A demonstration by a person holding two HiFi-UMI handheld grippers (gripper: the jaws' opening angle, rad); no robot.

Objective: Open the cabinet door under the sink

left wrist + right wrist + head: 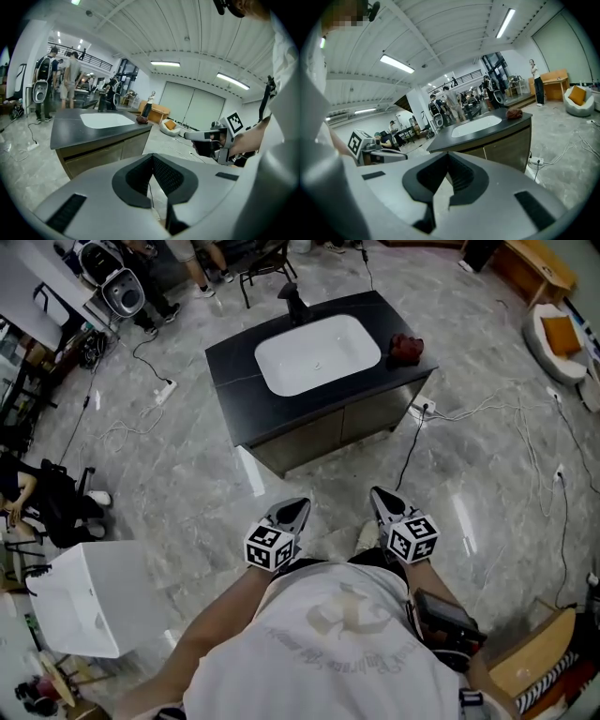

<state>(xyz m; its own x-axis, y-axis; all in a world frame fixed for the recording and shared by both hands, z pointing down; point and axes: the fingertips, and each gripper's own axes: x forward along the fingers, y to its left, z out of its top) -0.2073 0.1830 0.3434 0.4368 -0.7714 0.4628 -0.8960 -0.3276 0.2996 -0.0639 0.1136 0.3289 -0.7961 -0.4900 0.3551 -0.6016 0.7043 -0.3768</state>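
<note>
With my grey left gripper (298,508) and right gripper (379,494) both pinched closed and empty, I'd spread one early to catch the brown wooden cabinet door (373,415) at twelve o'clock, under the white rectangular sink (317,353).

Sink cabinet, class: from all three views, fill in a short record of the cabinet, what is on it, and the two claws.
cabinet doors: both closed
worktop: black, with a white basin set into it
faucet: black, at the basin's far side
on worktop: reddish-brown item at the right corner, kind unclear
left claw: shut, empty, well short of the cabinet
right claw: shut, empty, well short of the cabinet
floor: cable trailing by the cabinet's right front corner
</note>
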